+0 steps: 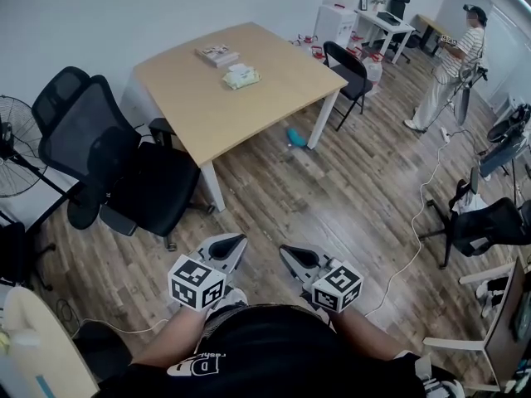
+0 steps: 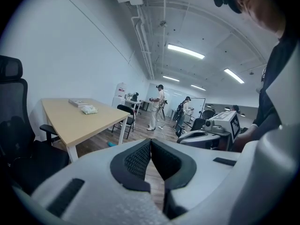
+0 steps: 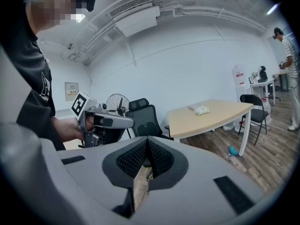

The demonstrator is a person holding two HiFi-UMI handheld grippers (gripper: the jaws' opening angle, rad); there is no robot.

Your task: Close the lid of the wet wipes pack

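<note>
The wet wipes pack is a pale green packet lying on the far part of the wooden table, next to a flat booklet. It also shows small on the table in the left gripper view, wipes pack, and in the right gripper view, wipes pack. Both grippers are held low over the floor, well short of the table. My left gripper has its jaws together with nothing between them. My right gripper is likewise shut and empty.
Black mesh office chairs stand at the table's near left, with a fan beyond them. A black chair sits at the far right corner. A teal object lies on the floor by a table leg. A person stands at the back right.
</note>
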